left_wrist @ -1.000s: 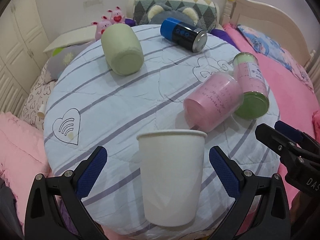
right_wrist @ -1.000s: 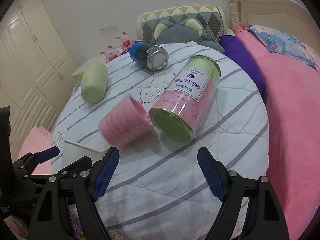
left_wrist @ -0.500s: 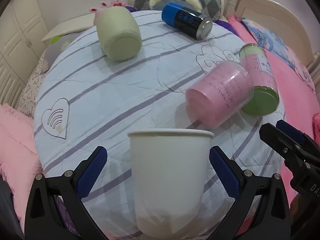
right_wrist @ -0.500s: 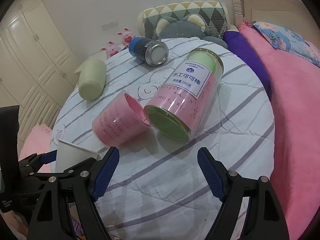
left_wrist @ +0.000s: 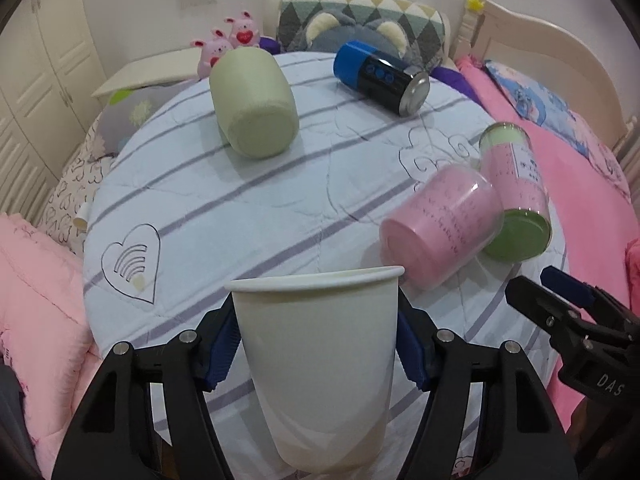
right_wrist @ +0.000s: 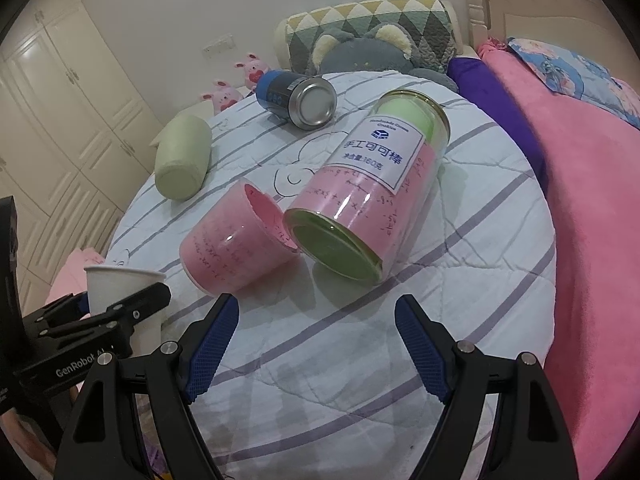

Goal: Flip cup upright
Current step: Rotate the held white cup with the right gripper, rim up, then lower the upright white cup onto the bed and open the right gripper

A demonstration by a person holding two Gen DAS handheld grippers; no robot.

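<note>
A white paper cup stands upright, mouth up, at the near edge of the round striped table. My left gripper is shut on it, its blue pads pressed to both sides. The cup also shows at the left in the right wrist view. My right gripper is open and empty above the table's near edge, just in front of a pink cup lying on its side.
A clear jar with pink and green contents lies against the pink cup. A blue can and a pale green cup lie on their sides farther back. A pink bed is to the right, cushions behind.
My left gripper's jaws were wide open around the white cup; they have closed onto its sides. The right gripper has stayed open and shifted slightly toward the pink cup.
</note>
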